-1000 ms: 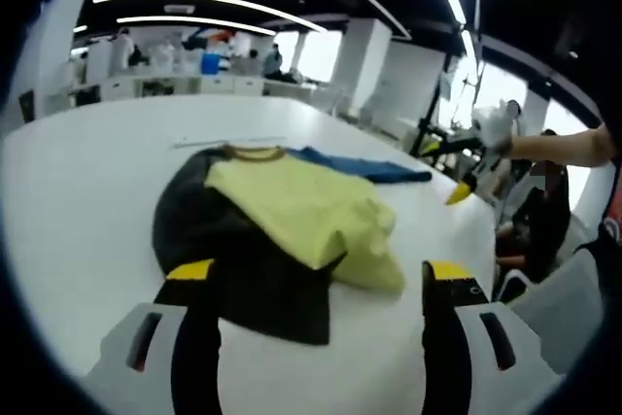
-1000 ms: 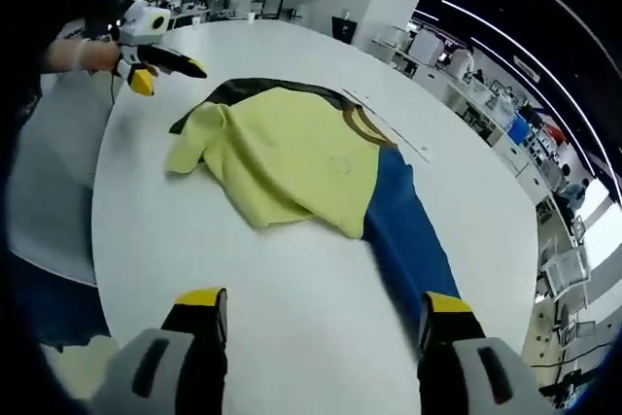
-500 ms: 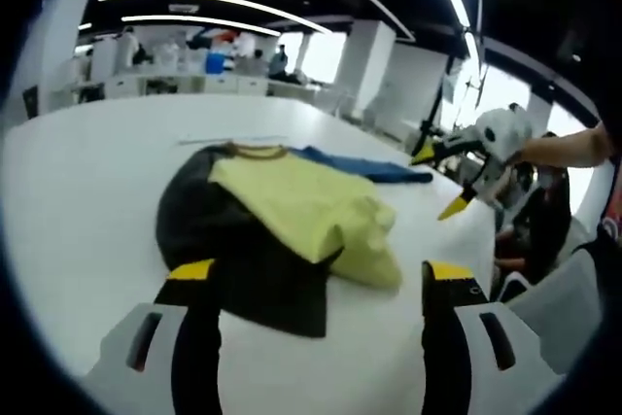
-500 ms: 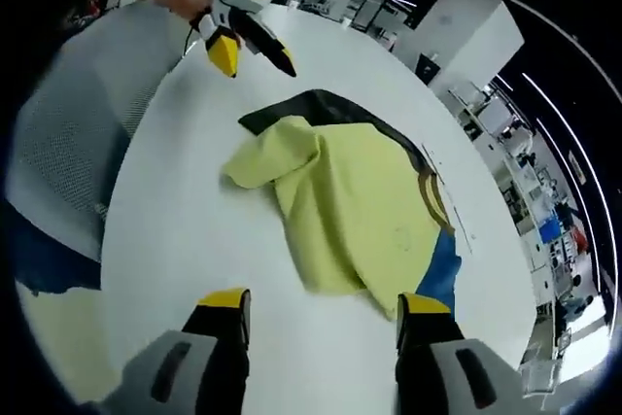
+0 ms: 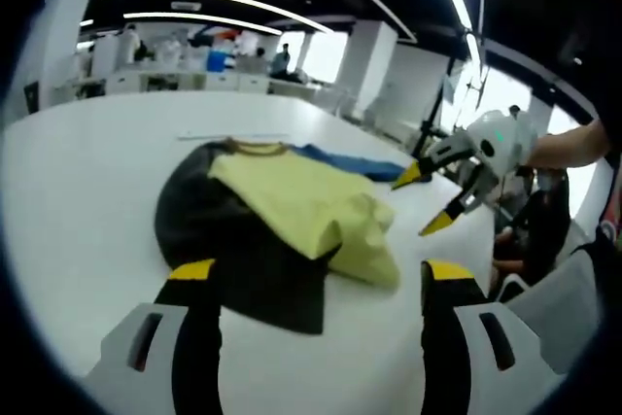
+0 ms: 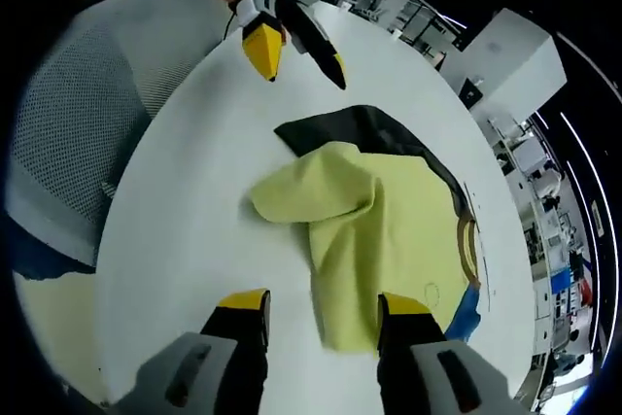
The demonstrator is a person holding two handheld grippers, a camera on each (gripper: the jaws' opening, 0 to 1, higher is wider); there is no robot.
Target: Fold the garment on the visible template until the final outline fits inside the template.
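Both tools, left [image 5: 311,284] and right [image 6: 316,313], hover spread over the rumpled yellow cloth shirt [image 6: 379,230]; a careless pinch could drag it off the dark template [image 5: 233,250] across the white bench [image 5: 78,201].

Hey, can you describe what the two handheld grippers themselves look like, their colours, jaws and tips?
The left gripper has two black jaws capped with yellow tips, rising from pale grey housings with dark slots. The right gripper is built the same: black jaws, yellow tips, grey base. Seen from the other side, the right gripper shows a white body with a green light, and the left gripper a white body too.
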